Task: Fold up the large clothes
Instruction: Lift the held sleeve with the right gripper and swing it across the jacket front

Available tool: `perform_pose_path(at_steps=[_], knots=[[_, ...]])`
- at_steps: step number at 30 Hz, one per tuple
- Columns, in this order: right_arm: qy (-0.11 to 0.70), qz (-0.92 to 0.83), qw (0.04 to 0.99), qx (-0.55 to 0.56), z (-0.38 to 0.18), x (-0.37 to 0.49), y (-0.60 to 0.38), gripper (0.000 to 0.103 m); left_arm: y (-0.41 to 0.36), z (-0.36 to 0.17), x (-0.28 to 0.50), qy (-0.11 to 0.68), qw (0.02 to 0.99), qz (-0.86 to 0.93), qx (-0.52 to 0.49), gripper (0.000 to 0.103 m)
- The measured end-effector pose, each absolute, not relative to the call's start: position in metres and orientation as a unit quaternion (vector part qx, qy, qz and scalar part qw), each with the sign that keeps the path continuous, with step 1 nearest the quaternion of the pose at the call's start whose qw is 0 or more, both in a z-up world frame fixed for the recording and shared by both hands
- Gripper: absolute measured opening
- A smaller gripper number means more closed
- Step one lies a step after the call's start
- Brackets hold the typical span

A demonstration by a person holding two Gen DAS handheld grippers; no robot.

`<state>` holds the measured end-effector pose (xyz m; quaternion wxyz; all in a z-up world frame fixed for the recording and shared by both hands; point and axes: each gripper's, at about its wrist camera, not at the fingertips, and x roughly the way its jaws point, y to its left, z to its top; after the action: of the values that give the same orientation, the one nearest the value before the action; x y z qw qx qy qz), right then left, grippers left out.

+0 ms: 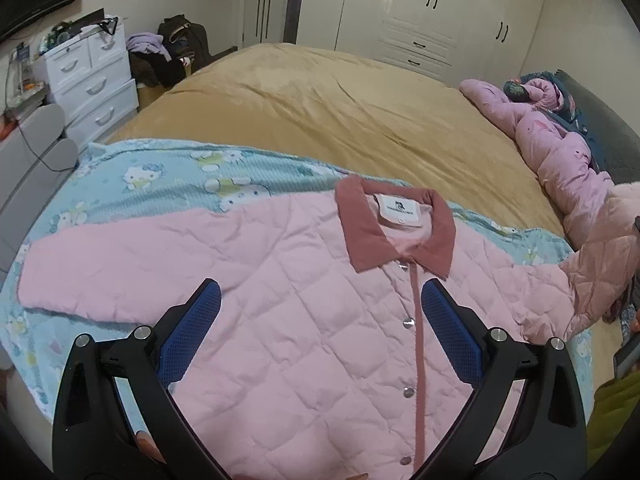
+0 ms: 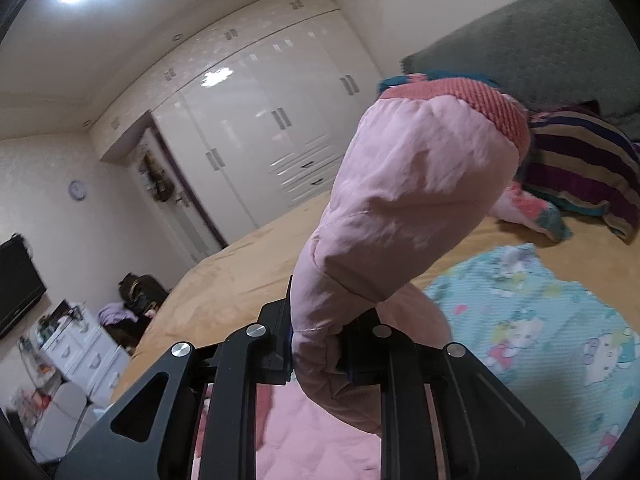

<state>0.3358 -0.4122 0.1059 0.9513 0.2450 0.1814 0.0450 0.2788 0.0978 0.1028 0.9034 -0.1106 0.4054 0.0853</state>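
A pink quilted jacket [image 1: 300,320] with a darker pink collar [image 1: 360,236] lies front up, snaps closed, on a blue cartoon-print blanket [image 1: 140,184]. Its one sleeve [image 1: 100,272] lies flat to the left. My left gripper [image 1: 320,304] is open and empty, hovering over the jacket's chest with its blue pads either side of the snap placket. My right gripper [image 2: 316,344] is shut on the jacket's other sleeve [image 2: 400,200] and holds it raised, its ribbed cuff [image 2: 496,108] up in the air. That raised sleeve also shows in the left wrist view [image 1: 604,248].
The bed has a tan cover [image 1: 320,104]. A pink quilt [image 1: 560,152] and striped bedding [image 2: 580,164] lie by the grey headboard [image 2: 540,36]. White drawers [image 1: 92,84] and piled clothes [image 1: 168,48] stand beyond the bed's left side; white wardrobes [image 2: 260,132] line the far wall.
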Motion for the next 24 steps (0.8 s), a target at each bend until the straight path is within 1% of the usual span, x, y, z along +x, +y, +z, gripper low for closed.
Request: perform_pose_path(at_steps=[4,13,24], knots=[[0.176,0.059,0.963,0.197,0.117,0.338,-0.362,0.017,0.111,0.108,0.280,0.401,0.904,0.085,-0.120,0.094],[0.186,0.124,0.965,0.137,0.116,0.337,-0.260,0.017,0.138,0.108,0.280,0.403,0.900,0.070,-0.147,0.094],[0.235,0.192,0.949,0.089,0.076,0.336,-0.153,0.017,0.184,0.086,0.278,0.410,0.879,0.055,-0.236,0.094]])
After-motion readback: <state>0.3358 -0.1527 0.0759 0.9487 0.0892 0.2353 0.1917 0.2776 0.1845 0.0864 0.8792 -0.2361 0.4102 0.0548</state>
